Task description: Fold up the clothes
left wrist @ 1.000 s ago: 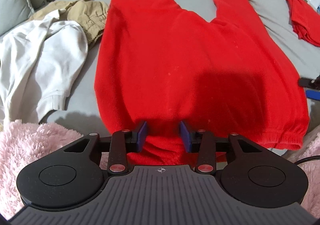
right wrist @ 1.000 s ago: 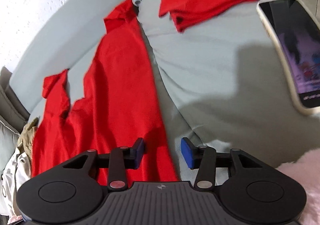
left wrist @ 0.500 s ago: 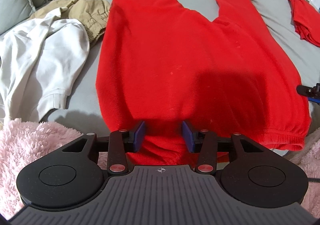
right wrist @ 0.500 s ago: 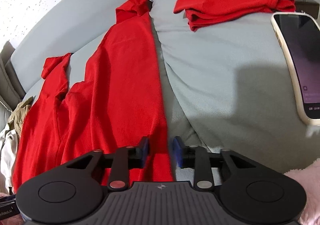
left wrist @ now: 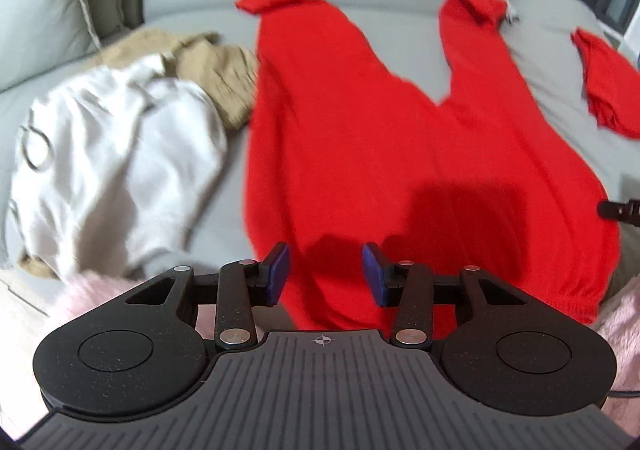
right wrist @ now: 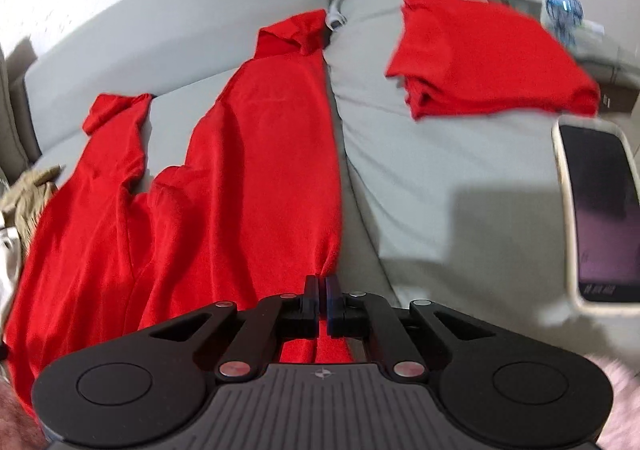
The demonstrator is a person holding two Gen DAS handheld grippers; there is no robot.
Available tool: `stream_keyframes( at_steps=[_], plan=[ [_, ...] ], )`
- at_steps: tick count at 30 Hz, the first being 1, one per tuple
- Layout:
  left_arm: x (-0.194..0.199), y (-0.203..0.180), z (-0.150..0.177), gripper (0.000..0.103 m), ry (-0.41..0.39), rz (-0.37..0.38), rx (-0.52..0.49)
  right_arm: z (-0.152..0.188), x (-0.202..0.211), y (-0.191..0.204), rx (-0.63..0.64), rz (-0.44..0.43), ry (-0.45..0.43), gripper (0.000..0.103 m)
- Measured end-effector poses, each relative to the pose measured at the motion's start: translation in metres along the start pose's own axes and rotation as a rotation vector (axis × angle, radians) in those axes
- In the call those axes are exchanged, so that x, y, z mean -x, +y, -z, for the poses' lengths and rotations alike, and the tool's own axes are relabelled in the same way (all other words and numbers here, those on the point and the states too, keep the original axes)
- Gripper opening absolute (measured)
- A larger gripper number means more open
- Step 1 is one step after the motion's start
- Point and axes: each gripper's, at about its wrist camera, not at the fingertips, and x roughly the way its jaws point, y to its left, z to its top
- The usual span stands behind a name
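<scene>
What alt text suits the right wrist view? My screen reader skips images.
The right gripper is shut on the red pants' edge, on a grey sofa. A folded red shirt and a phone lie to the right.

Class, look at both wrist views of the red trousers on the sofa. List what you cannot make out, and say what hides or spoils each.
- Left wrist view: the red trousers' waistband middle, behind the left gripper.
- Right wrist view: the pinched trouser edge, inside the right gripper.
- Right wrist view: the phone screen, dark and blurred.
- Left wrist view: the white garment and tan garment, crumpled, motion-blurred.
</scene>
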Motion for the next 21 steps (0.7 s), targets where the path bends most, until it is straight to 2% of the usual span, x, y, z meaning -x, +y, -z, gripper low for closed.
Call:
stream_keyframes(
  at_steps=[2, 4, 8, 10, 12, 14, 21],
  plan=[
    [0.002, 0.019, -0.008, 0.046, -0.031, -0.025, 0.017, -0.005, 0.005, 0.012, 0.047, 0.018, -0.014, 0.003],
    [-0.003, 0.037, -0.011, 0.046, -0.034, -0.032, 0.076, -0.008, 0.008, 0.022, 0.092, 0.032, -0.027, 0.003],
    [-0.024, 0.068, -0.002, 0.044, 0.036, 0.018, 0.255, -0.02, 0.015, 0.054, 0.215, 0.058, -0.059, 0.003],
    [-0.031, 0.076, -0.001, 0.04, 0.065, 0.031, 0.296, -0.025, 0.018, 0.069, 0.262, 0.056, -0.071, 0.003],
    [-0.033, 0.081, -0.002, 0.04, 0.051, 0.042, 0.302, -0.03, 0.021, 0.082, 0.293, 0.047, -0.079, 0.003],
    [-0.035, 0.086, -0.002, 0.039, 0.056, 0.058, 0.319, -0.036, 0.024, 0.103, 0.325, 0.025, -0.09, 0.003],
    [-0.039, 0.101, 0.001, 0.039, 0.042, 0.101, 0.358, -0.044, 0.042, 0.196, 0.486, -0.128, -0.123, 0.003]
  ],
)
